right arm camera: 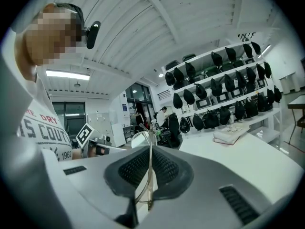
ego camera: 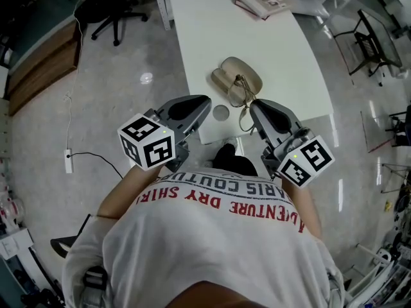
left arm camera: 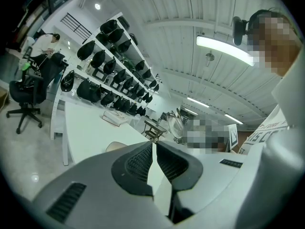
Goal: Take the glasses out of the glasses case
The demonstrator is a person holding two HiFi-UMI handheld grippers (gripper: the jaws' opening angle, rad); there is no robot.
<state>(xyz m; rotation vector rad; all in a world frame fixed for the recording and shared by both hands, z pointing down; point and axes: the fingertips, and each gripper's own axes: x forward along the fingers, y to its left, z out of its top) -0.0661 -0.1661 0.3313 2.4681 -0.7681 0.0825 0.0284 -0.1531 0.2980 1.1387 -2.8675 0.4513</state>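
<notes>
Right gripper (right arm camera: 150,148) has its jaws pressed together on one thin gold temple of the glasses (right arm camera: 149,168). The wire runs up between the ribbed jaw faces, and the front of the frame, with a round lens, stands just past the jaw tips, lifted off the table (ego camera: 192,31). From the head view the glasses stretch from those tips forward and slightly toward the left gripper, and their far end overlaps the near edge of the glasses case (ego camera: 236,76). Whether they touch it there cannot be told from above.

The case lies open on the white table just ahead of both grippers, roughly midway between them, its tan lid thrown back on the far side.

Left gripper (left arm camera: 153,143) is level with the right one and near it, with its jaws closed to a narrow slit that meets at the tips. Nothing is between them; only the table shows through the gap. From its own view the lifted lens hangs ahead and to its right, and the case peeks out low ahead on its left.

A small grey disc (ego camera: 221,113) sits on the table between the two sets of jaw tips. A book (ego camera: 263,0) lies well beyond the case, at the far end of the table
</notes>
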